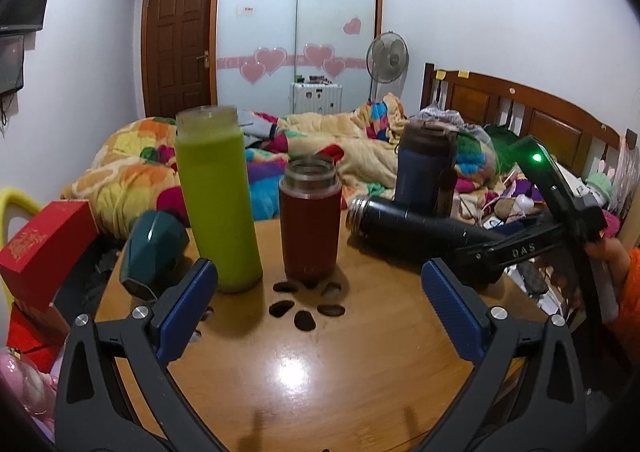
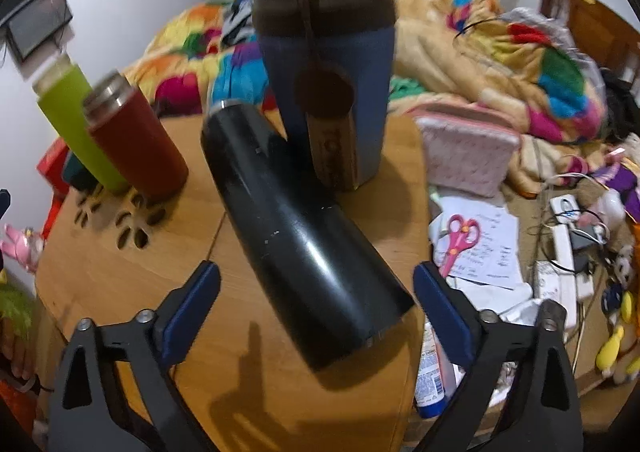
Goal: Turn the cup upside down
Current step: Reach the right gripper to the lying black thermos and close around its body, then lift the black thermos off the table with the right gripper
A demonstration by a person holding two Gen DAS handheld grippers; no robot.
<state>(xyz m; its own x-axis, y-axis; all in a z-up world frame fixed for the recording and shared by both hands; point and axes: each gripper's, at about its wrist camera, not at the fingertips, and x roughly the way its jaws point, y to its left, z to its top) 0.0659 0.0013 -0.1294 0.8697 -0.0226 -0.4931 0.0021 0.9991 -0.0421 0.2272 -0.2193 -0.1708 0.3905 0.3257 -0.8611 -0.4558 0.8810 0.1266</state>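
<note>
A black cup (image 2: pixel 296 236) lies on its side on the round wooden table (image 2: pixel 132 292), its steel mouth pointing away toward the blue cup. It also shows in the left wrist view (image 1: pixel 404 222). My right gripper (image 2: pixel 316 292) is open, its blue pads on either side of the cup's base end, not touching it. My left gripper (image 1: pixel 320 292) is open and empty above the table's middle, facing an upright red cup (image 1: pixel 310 220). A tall green cup (image 1: pixel 218 196) stands to its left.
A blue cup with a brown lid (image 1: pixel 426 168) stands at the table's far side. A teal mug (image 1: pixel 150 248) lies tilted at the left edge beside a red box (image 1: pixel 44 248). A bed with blankets (image 1: pixel 352 148) lies behind. Papers, pink scissors (image 2: pixel 460 238) and clutter lie right of the table.
</note>
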